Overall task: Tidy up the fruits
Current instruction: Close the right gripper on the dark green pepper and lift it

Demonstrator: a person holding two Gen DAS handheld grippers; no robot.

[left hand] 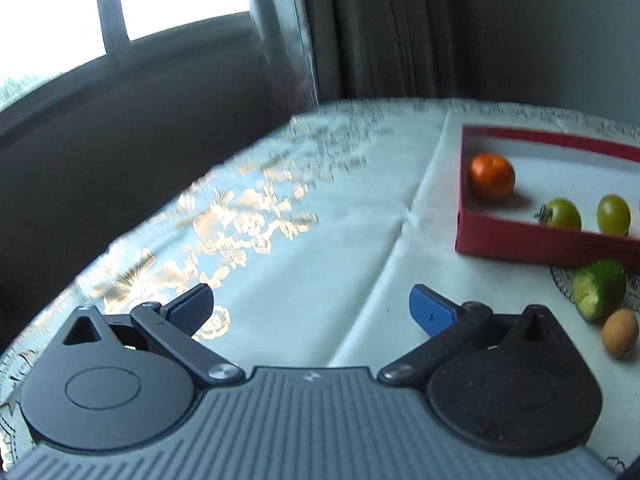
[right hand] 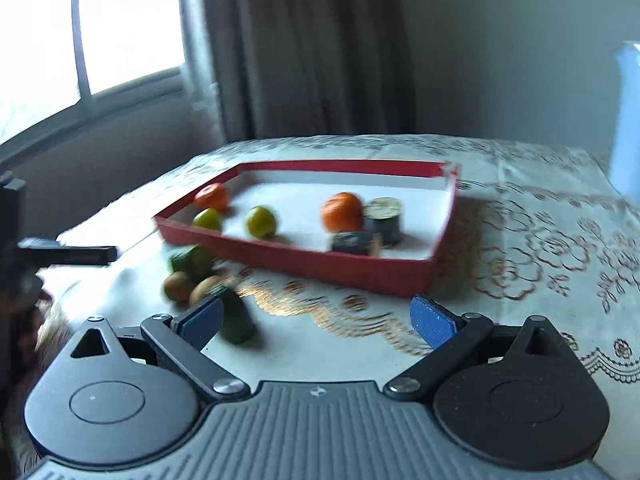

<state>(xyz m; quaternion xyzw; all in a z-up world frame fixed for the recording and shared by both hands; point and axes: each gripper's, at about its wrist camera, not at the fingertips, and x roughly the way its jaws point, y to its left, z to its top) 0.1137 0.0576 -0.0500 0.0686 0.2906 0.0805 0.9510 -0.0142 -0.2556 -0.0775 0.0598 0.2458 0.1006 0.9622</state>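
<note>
**Red tray and fruit, table by the window**

Red tray point(right hand: 304, 258), shallow, white floor, on the embroidered tablecloth point(right hand: 540, 248). Contents: two orange fruits point(right hand: 342, 211) point(right hand: 212, 196), one at each end; two green fruits point(right hand: 261, 222) point(right hand: 207, 220) between them; two dark cylindrical pieces point(right hand: 384, 216) point(right hand: 354, 242) touching the right-hand orange.

Outside, just beside the tray's near left corner: green cut piece point(left hand: 598, 290), two small brown fruits point(right hand: 178, 286) point(right hand: 204, 289), another green piece point(right hand: 236, 318).

Left gripper point(left hand: 312, 312): jaws spread wide, nothing between them, over bare cloth. Right gripper point(right hand: 316, 316): jaws spread, empty.
</note>
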